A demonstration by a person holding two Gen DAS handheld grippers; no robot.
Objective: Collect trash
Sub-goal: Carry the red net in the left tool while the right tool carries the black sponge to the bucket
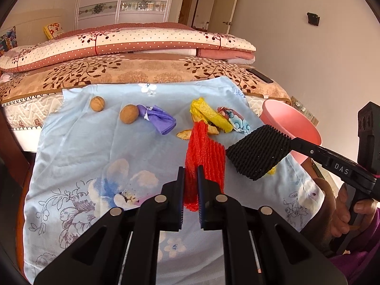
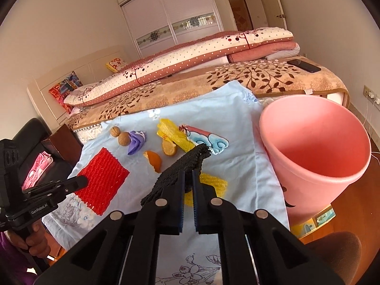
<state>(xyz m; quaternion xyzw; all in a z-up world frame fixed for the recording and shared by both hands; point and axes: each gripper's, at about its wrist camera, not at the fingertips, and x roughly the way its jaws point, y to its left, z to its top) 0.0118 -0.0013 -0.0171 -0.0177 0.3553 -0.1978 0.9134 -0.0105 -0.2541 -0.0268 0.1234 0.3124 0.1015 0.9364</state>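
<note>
My left gripper (image 1: 191, 169) is shut on a red foam net (image 1: 205, 154), held above the blue floral cloth (image 1: 95, 142); the net also shows in the right wrist view (image 2: 102, 180). My right gripper (image 2: 188, 174) is shut on a black foam net (image 2: 187, 163), which also shows in the left wrist view (image 1: 258, 152). The pink bin (image 2: 315, 152) stands at the cloth's right edge, open and empty inside. On the cloth lie two walnuts (image 1: 129, 114), a purple wrapper (image 1: 156, 118), a yellow bag (image 1: 209, 114), orange peels (image 2: 154, 160), a patterned wrapper (image 2: 209, 141) and a yellow foam net (image 2: 213, 182).
Behind the cloth is a bed with folded quilts (image 1: 118, 45) and a black phone (image 2: 304, 66). A wardrobe (image 2: 171, 11) stands at the far wall. A dark chair (image 2: 35, 147) is at the left, and a brown stool (image 2: 337, 249) at the lower right.
</note>
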